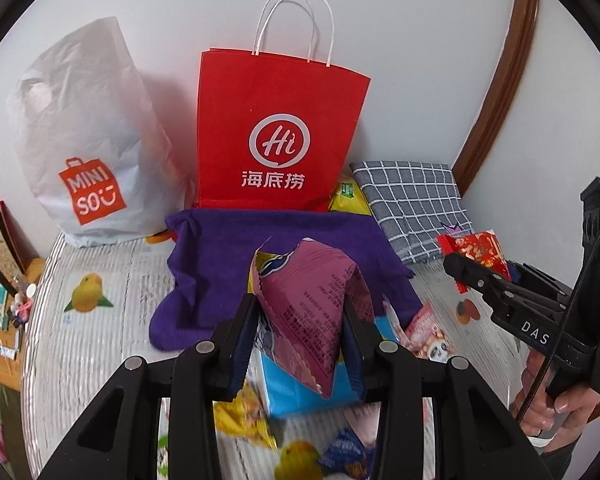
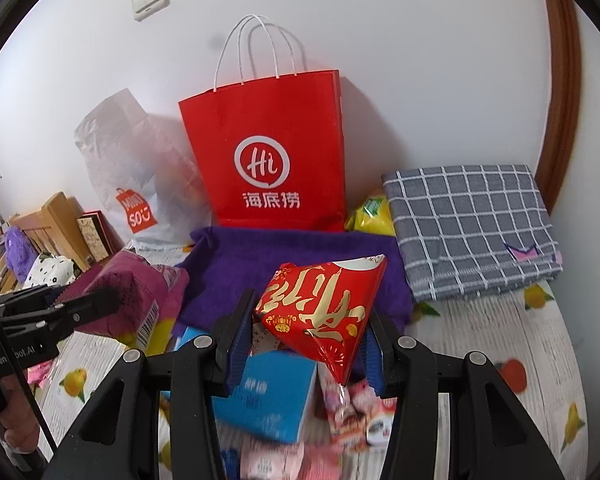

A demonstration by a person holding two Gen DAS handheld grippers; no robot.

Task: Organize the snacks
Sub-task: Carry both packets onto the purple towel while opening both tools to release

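Left wrist view: left gripper (image 1: 300,320) clamped on a pink snack packet (image 1: 316,304), lifted over the purple pouch (image 1: 228,256) before the red paper bag (image 1: 280,132). Right wrist view: right gripper (image 2: 304,336) pinching a red snack packet (image 2: 320,312) above the desk (image 2: 480,336). Mid-carry, probably; next, choosing a container and releasing inside.

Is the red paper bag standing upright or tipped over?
Upright: the red paper bag stands on its base against the wall, handles pointing up, in both wrist views.

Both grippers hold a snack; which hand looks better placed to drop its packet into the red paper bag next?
Probably left, marginally: the left gripper with its pink packet faces the red paper bag squarely; the right gripper sits off to one side.
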